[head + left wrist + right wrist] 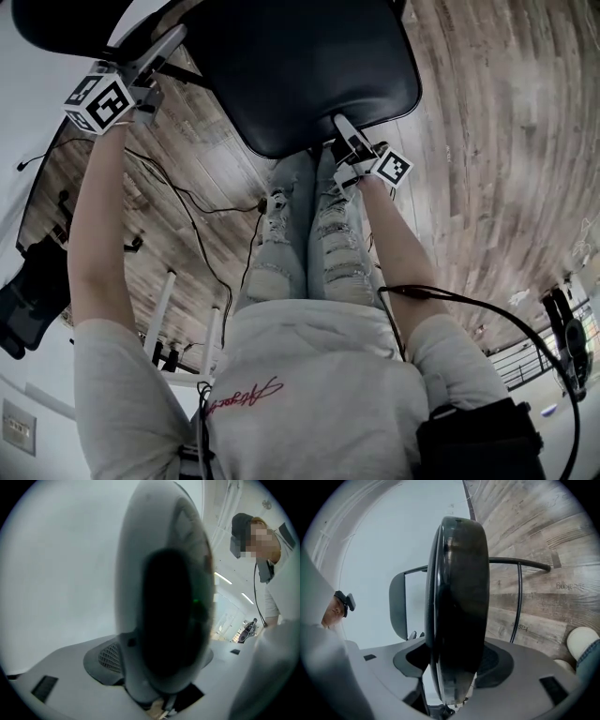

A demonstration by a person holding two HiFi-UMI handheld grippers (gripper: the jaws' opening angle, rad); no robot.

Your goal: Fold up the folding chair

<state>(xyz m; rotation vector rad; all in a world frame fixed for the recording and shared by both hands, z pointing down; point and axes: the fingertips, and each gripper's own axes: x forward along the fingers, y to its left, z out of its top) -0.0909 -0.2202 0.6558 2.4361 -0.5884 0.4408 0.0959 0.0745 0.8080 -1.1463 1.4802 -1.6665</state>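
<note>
The folding chair's black padded seat (300,66) fills the top of the head view, with its backrest (56,28) at the upper left. My left gripper (164,47) is at the backrest's edge. In the left gripper view that dark pad with a grey rim (164,606) stands upright between the jaws, and my left gripper (161,665) is shut on it. My right gripper (342,127) is shut on the seat's front edge. Seen edge-on, the seat (457,606) fills the gap of my right gripper (454,663). The backrest (397,604) and a thin black frame tube (520,563) show behind.
The wooden plank floor (487,141) lies below. Black cables (187,202) trail across it at the left, near white stand legs (164,314) and dark equipment (28,291). The person's jeans-clad legs (309,244) stand right behind the seat, and a shoe (581,641) shows beside it.
</note>
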